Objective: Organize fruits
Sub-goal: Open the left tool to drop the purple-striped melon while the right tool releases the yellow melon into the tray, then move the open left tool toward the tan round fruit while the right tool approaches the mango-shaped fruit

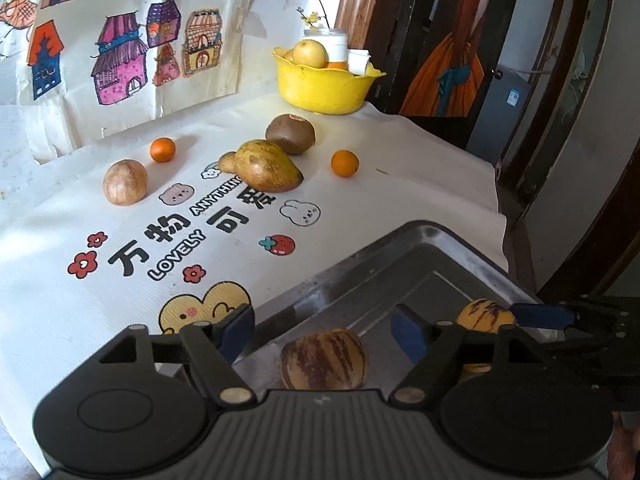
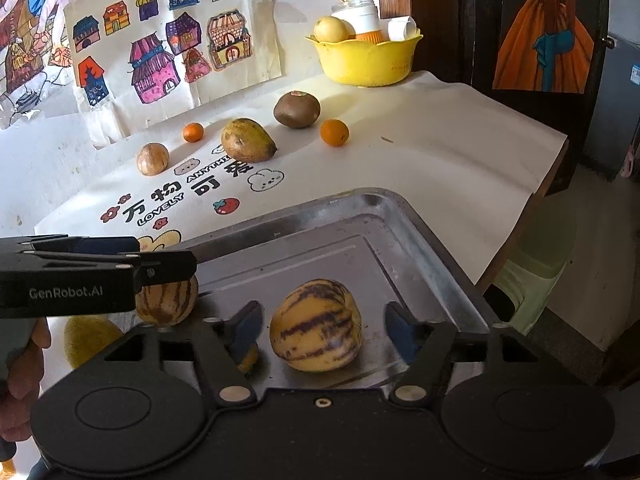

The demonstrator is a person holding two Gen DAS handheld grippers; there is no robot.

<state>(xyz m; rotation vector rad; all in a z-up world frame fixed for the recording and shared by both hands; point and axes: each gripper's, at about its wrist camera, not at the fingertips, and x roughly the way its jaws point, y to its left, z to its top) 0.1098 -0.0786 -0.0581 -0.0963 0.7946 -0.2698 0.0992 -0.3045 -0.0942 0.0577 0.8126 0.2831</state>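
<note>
Both jaws apart around striped melons (image 2: pixel 316 326) set on the metal tray (image 2: pixel 420 240); next, fetching counter fruit beyond the tray.

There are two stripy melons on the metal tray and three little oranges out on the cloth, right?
Not quite: only two small oranges lie on the cloth, one near the wall drawings and one beside the kiwi, as the right wrist view shows. The two striped melons do sit on the metal tray.
</note>
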